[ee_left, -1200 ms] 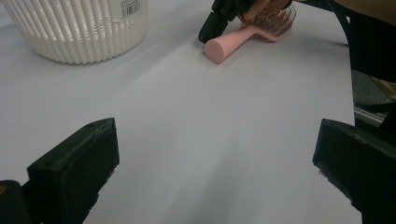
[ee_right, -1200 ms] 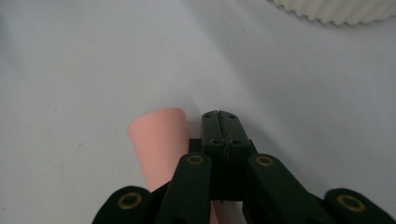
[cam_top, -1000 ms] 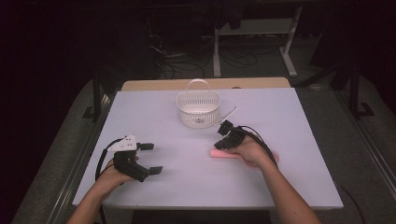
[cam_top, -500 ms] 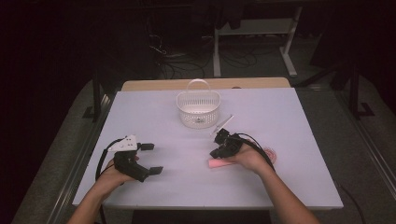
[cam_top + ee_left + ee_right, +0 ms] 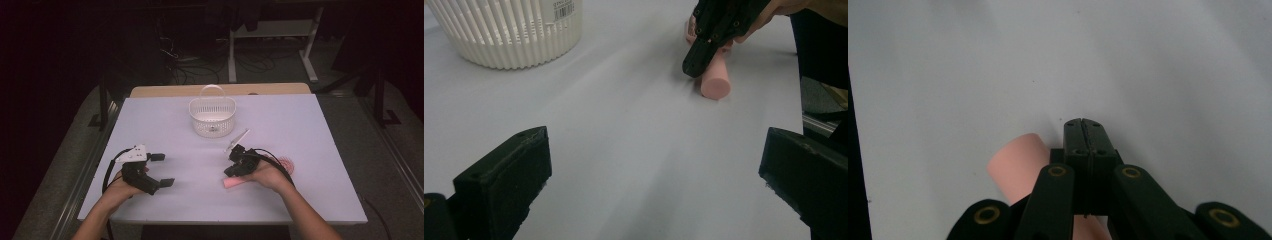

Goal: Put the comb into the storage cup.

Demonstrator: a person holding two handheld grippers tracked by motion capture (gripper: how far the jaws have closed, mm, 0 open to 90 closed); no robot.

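Note:
A pink cylinder (image 5: 234,184) lies on the white table (image 5: 310,130), its flat end (image 5: 715,85) facing my left gripper. My right gripper (image 5: 231,172) is shut, jaws pressed together with nothing between them. Its tips (image 5: 1083,125) point down at the table right beside and over the cylinder (image 5: 1018,165); in the left gripper view the right gripper (image 5: 696,64) stands against the cylinder's side. A pink ribbed round part (image 5: 286,163) shows behind the right hand. My left gripper (image 5: 163,170) rests at the near left, open and empty, its jaws wide apart (image 5: 654,170).
A white slatted basket (image 5: 212,120) with a handle stands at the table's middle back; its wall (image 5: 509,40) is at the upper left of the left gripper view. A thin pale stick (image 5: 239,138) lies just right of it. Dark floor and cables surround the table.
My right hand and its shut gripper have moved left and toward the near edge, and the pink cylinder has shifted that way with them. The left gripper has stayed put.

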